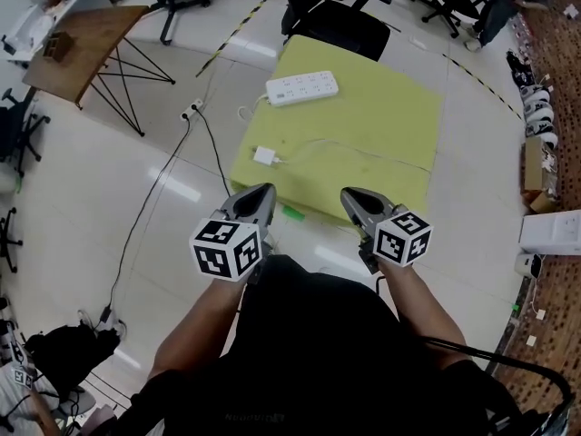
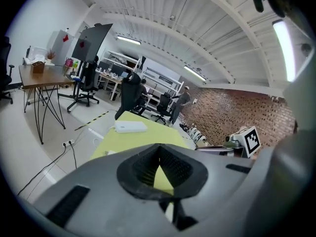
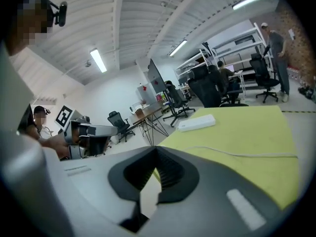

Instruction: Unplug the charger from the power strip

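Note:
A white power strip [image 1: 301,87] lies at the far side of the yellow-green table [image 1: 390,116]; it also shows as the white strip [image 2: 131,127] and the strip [image 3: 196,123] in the two gripper views. The white charger [image 1: 265,156] lies flat on the table's near left part, apart from the strip, with its thin cable [image 1: 363,153] trailing right. My left gripper [image 1: 261,192] and right gripper [image 1: 349,193] hover side by side over the table's near edge, close to my body. Both are shut with nothing between the jaws, as the left gripper [image 2: 159,147] and right gripper [image 3: 156,149] show.
A wooden desk [image 1: 82,39] stands at the far left. Black office chairs [image 1: 331,16] stand behind the table. A cord with a floor socket [image 1: 191,110] runs over the white floor on the left. Boxes [image 1: 549,234] sit at the right, a black bag [image 1: 64,352] near left.

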A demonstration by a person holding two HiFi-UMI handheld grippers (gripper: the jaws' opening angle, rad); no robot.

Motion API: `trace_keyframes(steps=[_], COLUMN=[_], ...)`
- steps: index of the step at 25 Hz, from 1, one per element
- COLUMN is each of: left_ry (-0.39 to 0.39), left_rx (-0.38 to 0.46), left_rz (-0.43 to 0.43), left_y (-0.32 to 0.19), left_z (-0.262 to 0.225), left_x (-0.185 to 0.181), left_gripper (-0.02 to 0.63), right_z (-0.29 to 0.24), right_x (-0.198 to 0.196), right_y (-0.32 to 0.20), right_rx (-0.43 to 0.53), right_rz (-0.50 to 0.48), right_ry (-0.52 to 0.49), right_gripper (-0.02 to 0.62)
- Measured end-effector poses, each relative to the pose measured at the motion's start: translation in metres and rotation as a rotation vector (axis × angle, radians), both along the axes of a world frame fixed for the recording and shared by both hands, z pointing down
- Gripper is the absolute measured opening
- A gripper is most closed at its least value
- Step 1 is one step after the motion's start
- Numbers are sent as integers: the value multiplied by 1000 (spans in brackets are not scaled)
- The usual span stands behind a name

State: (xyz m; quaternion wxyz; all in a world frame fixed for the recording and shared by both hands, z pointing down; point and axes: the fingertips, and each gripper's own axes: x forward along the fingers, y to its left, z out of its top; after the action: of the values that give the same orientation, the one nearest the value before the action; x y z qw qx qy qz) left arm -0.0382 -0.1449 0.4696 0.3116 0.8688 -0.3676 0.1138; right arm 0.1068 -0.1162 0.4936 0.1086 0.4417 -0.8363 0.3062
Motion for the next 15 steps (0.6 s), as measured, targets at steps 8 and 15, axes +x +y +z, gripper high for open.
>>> trace_keyframes(steps=[8,15], left_ry=[-10,-49], left_rx=[-13,-31], left_rz=[22,-52], left_y=[101,162], left_z=[4,5], left_x=[76,90], left_gripper=[6,5], right_z=[-23,-50], right_x=[60,83], right_y=[83,126], right_rx=[86,186], right_rz=[-20,-30], right_ry=[-36,-82], right_gripper=[2,2])
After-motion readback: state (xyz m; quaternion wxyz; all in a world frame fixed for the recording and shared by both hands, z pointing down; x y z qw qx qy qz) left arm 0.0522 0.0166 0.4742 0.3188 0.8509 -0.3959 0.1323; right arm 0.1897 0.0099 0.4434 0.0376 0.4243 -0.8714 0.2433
